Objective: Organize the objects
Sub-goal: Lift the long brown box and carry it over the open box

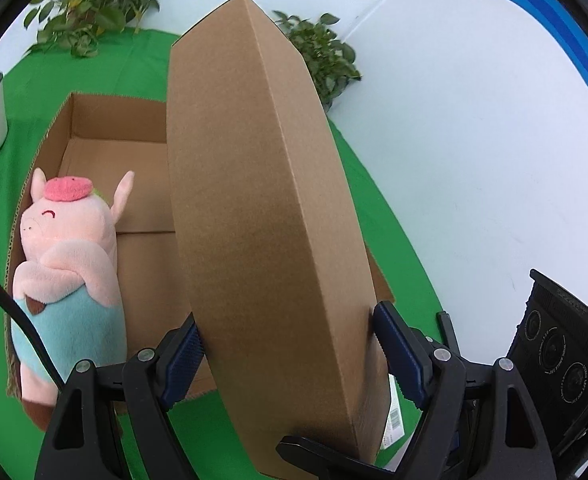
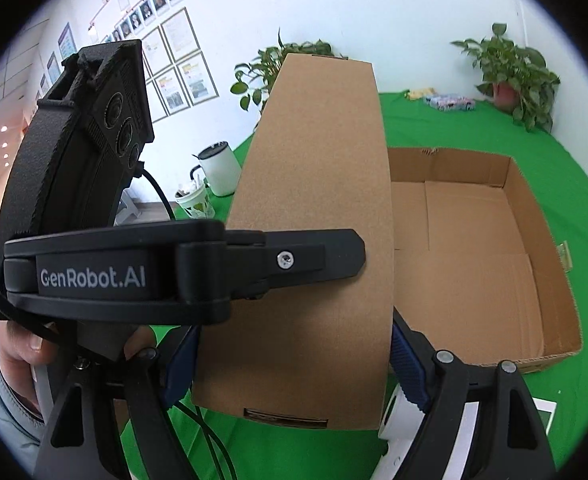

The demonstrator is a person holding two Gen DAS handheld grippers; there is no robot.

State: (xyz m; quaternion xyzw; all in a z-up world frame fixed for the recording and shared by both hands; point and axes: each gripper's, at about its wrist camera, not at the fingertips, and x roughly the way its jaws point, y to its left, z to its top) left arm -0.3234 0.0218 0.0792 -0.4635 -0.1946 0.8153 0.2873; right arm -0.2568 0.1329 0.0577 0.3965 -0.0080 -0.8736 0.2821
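Both tongs, left (image 1: 286,350) and right (image 2: 294,364), clamped on the cardboard lid (image 1: 262,208), held up on edge over the open box (image 1: 106,136), plush pig (image 1: 64,264) inside.

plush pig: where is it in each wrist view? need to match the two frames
Left wrist: plush pig at lower left, lying in the open cardboard box by its left wall.
Right wrist: not in view; the raised box lid covers that side.
Shared landmark: the lid, gripped in both views.

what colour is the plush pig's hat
Coral pink, on the plush pig lying in the open box; left wrist view shows it best.
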